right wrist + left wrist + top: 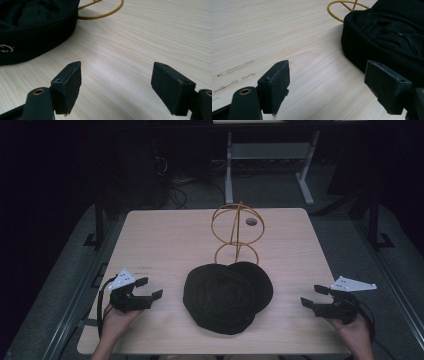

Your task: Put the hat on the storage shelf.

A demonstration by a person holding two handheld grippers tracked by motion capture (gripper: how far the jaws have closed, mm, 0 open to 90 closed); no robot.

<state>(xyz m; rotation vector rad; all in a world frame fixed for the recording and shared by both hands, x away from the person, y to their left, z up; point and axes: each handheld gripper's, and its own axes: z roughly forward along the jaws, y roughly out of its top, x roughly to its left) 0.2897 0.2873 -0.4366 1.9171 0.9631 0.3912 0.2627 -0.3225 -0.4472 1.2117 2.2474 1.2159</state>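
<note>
I see the black fabric cap (pixel 227 297) lying on the light wooden table (pixel 160 240), centred near its front edge, touching the gold wire hat stand (pixel 237 232) behind it. My left hand-held gripper (pixel 148 288) and right hand-held gripper (pixel 313 296) flank the cap, apart from it. Both have their jaws spread wide with nothing between them.

Dim lab or recording workspace, pale wood-grain table (pixel 165 235) on grey carpet, white metal desk frame (pixel 270 155) behind, tangled cables (pixel 172 185) on the floor, black stand posts (pixel 98 215) flanking the table
</note>
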